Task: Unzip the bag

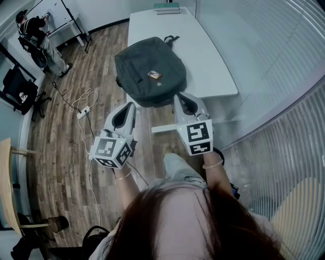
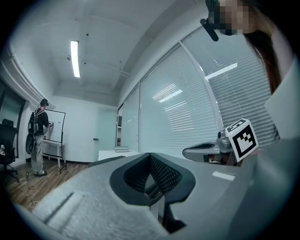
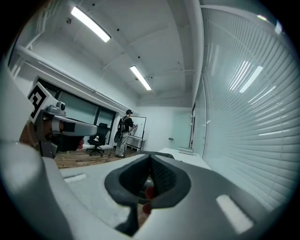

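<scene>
A dark grey backpack (image 1: 144,66) lies flat on the near end of a white table (image 1: 213,66), with a small orange tag (image 1: 154,75) on its top and a strap at its far side. My left gripper (image 1: 132,105) hovers just short of the bag's near left edge, jaws shut and empty. My right gripper (image 1: 179,96) sits at the bag's near right edge, jaws also together with nothing between them. In the left gripper view the left gripper (image 2: 150,154) points level over the bag, which its body mostly hides. The right gripper (image 3: 150,156) likewise points level down the table.
Books (image 1: 166,7) lie at the table's far end. A glass wall with blinds (image 1: 284,76) runs along the right. On the wooden floor to the left are cables and a power strip (image 1: 83,110), a black office chair (image 1: 18,89), and a person (image 1: 38,30) at a whiteboard.
</scene>
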A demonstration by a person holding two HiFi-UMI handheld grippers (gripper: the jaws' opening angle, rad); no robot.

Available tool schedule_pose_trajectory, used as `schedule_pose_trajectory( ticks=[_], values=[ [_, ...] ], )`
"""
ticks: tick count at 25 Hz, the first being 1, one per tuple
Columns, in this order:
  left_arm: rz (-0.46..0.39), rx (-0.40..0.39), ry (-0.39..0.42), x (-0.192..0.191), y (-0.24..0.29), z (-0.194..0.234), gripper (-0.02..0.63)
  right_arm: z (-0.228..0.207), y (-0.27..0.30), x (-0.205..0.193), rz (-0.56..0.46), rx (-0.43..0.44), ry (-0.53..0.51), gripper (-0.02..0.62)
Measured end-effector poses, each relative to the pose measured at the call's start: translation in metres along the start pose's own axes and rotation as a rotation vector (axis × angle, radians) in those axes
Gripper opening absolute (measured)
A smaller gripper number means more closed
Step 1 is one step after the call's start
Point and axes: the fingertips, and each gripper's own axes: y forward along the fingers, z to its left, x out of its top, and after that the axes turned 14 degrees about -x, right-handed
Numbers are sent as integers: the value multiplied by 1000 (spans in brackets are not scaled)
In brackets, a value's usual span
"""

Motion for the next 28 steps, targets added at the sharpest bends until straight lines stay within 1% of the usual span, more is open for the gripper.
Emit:
schedule_pose_trajectory(
  ticks=[10,28],
  values=[
    [6,-20,-13,-7,10,-2,10,-2,5,-6,14,3,-10,3],
    [27,-67,-4,-5,41,22,10,-8,38,-8,39,8,5,3]
  ],
)
